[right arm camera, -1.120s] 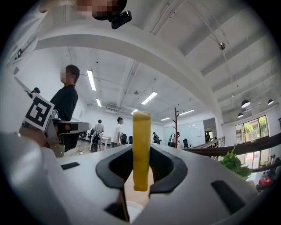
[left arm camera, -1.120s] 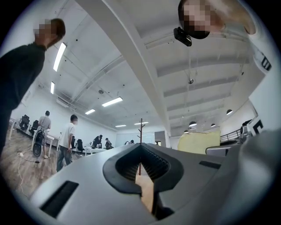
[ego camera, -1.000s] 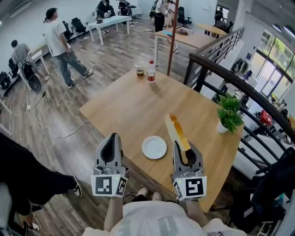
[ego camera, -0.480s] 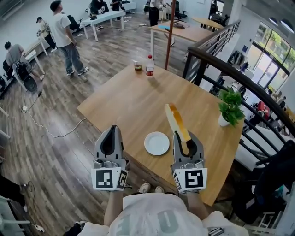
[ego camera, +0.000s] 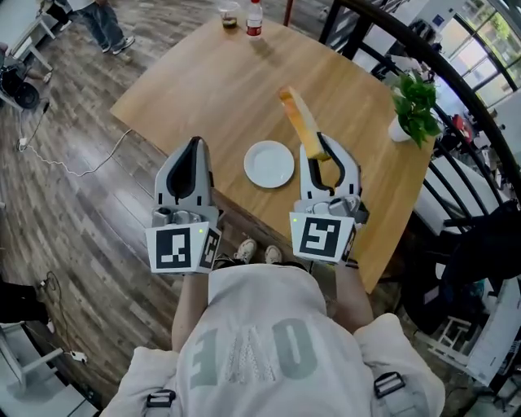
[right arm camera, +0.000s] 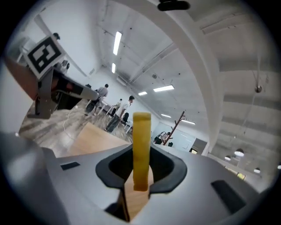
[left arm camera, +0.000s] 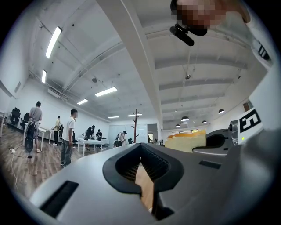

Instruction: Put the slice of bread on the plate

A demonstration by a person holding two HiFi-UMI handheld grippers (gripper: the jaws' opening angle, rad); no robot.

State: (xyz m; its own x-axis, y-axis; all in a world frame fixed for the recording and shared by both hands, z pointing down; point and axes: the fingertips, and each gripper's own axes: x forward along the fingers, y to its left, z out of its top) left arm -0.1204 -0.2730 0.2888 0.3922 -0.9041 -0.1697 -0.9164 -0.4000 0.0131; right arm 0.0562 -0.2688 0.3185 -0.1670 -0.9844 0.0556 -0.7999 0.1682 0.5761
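Note:
My right gripper [ego camera: 322, 148] is shut on the near end of a yellow-crusted slice of bread [ego camera: 299, 120], which sticks out forward and to the left over the wooden table [ego camera: 220, 89]. In the right gripper view the bread [right arm camera: 141, 140] stands on edge between the jaws of the right gripper [right arm camera: 141, 176]. An empty white plate [ego camera: 269, 164] lies on the table just left of that gripper, near the front edge. My left gripper [ego camera: 194, 145] hangs to the plate's left, beyond the table's edge, shut on nothing. The left gripper view shows that same left gripper [left arm camera: 142, 169] with the bread [left arm camera: 186, 141] at its right.
A bottle [ego camera: 254, 16] and a cup [ego camera: 230, 15] stand at the table's far corner. A potted plant [ego camera: 415, 102] sits at the right edge, with a dark railing [ego camera: 456, 89] behind it. Wooden floor [ego camera: 89, 204] and a cable lie to the left.
The head view has tipped further down. Both grippers sit a little farther forward beside the plate. The right gripper still holds the bread, which has rolled slightly.

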